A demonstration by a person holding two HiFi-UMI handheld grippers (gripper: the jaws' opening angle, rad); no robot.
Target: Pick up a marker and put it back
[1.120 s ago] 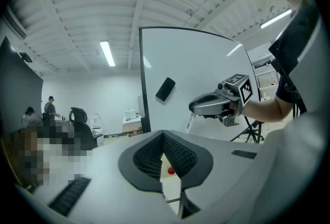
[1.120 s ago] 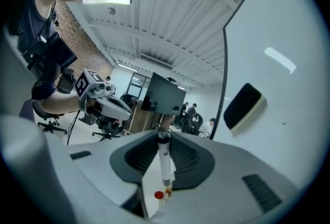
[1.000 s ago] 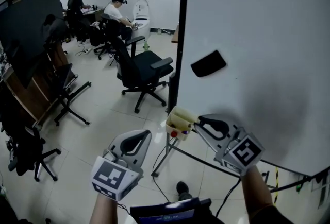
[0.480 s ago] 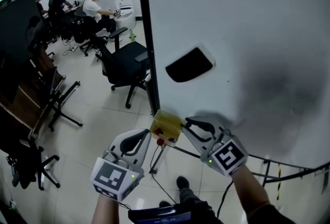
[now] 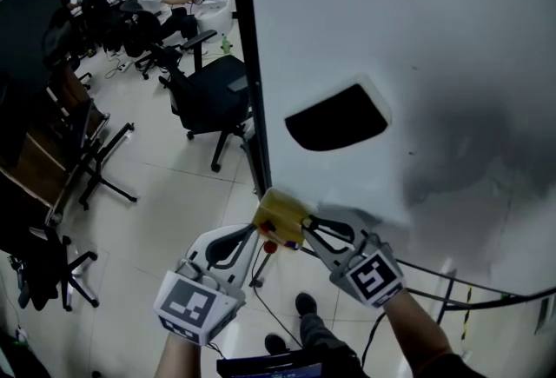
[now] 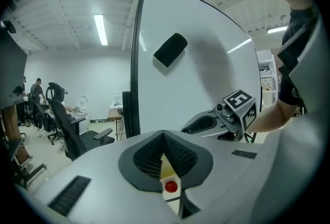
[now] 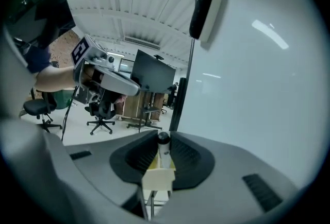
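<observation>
A yellow marker holder (image 5: 280, 213) hangs at the whiteboard's lower left corner, with a red marker cap (image 5: 269, 246) showing below it. In the right gripper view a white marker with a black cap (image 7: 163, 147) stands upright between the jaws, above the holder's pale edge (image 7: 159, 178). My right gripper (image 7: 162, 139) is shut on this marker, and in the head view its tips (image 5: 306, 230) reach the holder from the right. My left gripper (image 5: 250, 235) is just left of the holder, its jaws shut (image 6: 164, 136) with nothing in them. Through them I see the holder and a red cap (image 6: 169, 186).
The whiteboard (image 5: 434, 46) fills the right side, with a black eraser (image 5: 337, 117) stuck to it and a black frame post (image 5: 248, 63) at its left edge. A black office chair (image 5: 213, 102) stands behind. Cables (image 5: 469, 276) run under the board, and people sit at desks far back.
Both grippers have closed in on the yellow holder, the right one sinking with the marker. The head view has swung toward the whiteboard, so the eraser looks larger.
</observation>
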